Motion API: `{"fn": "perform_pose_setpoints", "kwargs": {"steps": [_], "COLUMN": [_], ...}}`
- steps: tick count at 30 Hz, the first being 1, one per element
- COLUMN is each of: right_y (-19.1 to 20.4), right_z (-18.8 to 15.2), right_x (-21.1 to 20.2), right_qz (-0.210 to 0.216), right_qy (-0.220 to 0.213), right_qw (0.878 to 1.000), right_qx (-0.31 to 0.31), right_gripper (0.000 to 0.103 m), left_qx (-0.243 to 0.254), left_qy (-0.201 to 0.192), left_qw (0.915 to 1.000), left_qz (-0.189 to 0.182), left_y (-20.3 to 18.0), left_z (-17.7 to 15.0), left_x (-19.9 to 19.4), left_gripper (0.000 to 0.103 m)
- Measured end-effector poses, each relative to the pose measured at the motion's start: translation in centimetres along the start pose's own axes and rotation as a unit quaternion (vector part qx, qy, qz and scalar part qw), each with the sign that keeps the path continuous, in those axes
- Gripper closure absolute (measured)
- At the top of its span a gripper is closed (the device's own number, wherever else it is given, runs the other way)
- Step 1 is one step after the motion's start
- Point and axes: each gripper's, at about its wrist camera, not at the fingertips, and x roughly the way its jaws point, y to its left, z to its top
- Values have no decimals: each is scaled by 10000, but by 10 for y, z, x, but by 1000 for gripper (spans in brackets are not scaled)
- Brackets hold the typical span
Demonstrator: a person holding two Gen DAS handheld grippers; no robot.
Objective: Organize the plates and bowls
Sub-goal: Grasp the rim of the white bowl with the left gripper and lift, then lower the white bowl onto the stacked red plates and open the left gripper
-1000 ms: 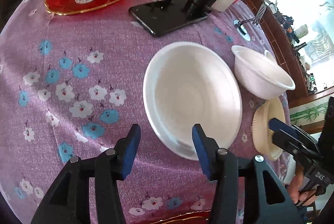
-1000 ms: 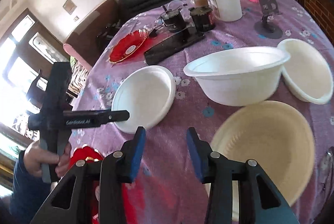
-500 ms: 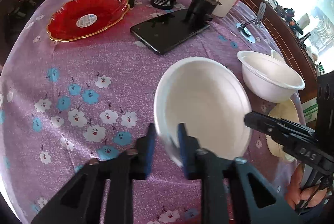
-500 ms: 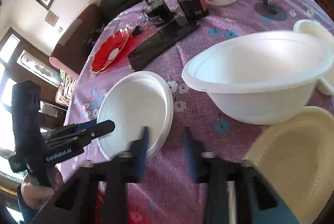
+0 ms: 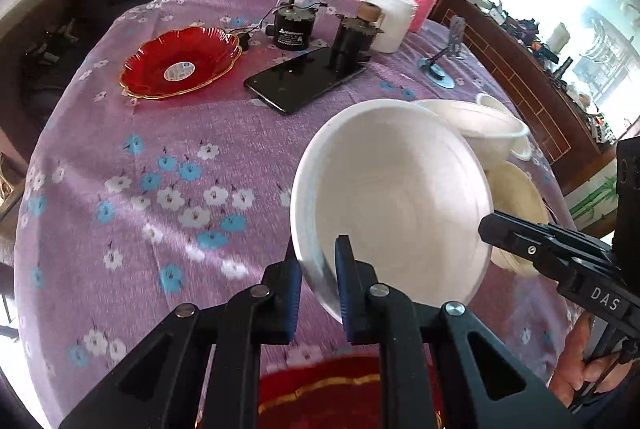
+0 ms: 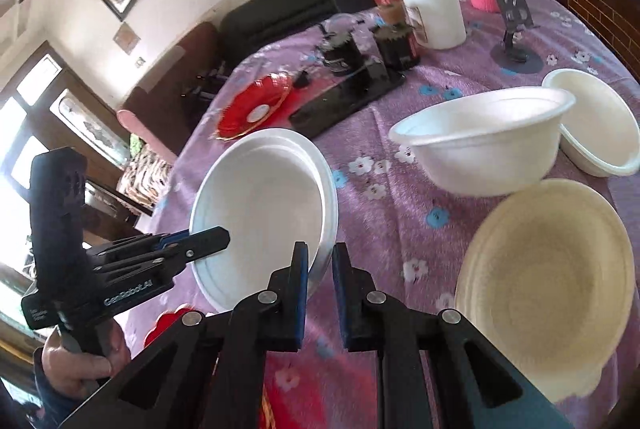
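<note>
White plate (image 5: 394, 197) mid-frame, tilted off cloth (image 5: 160, 157) | left tongs (image 5: 316, 283) and right tongs (image 6: 319, 283) both pinching its rim | step: lifting | next, I judge: stack it; keep level

"DAS" – right hand-held gripper (image 5: 520, 241), "GenRobot.AI" – left hand-held gripper (image 6: 208, 243)

left wrist: close, down over table (image 5: 132, 157) | right wrist: same, opposite side

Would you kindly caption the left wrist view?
Left gripper pinches a tilted white plate above the purple floral tablecloth.
</note>
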Motion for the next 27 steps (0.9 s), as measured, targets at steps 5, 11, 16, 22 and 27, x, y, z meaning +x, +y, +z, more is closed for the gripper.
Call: {"fn": "perform_pose_setpoints", "kwargs": {"steps": [5, 11, 16, 22, 27], "right_y": [11, 23, 26, 24, 29], "right_z": [-23, -51, -73, -102, -119], "right_x": [-26, -53, -71, -87, -95], "right_qz": [121, 244, 357, 386, 452], "right_qy": [-165, -365, -469, -524, -491], "right_qw": [9996, 9983, 9976, 9974, 9972], "right_qx": [-187, -387, -373, -313, -336], "right_gripper": [89, 89, 89, 89, 89], "left_qx": [-52, -36, -26, 79, 71], "left_qy": [-184, -443, -605, -725, -839], "left_qw": [9998, 9990, 9981, 9973, 9964], "left_qz": [6, 84, 81, 96, 74], "left_y": [-7, -19, -29, -43, -43], "left_z": [-27, -58, -82, -107, -126], "left_x": [-21, -47, -65, -79, -91], "left_gripper": [88, 88, 87, 87, 87]}}
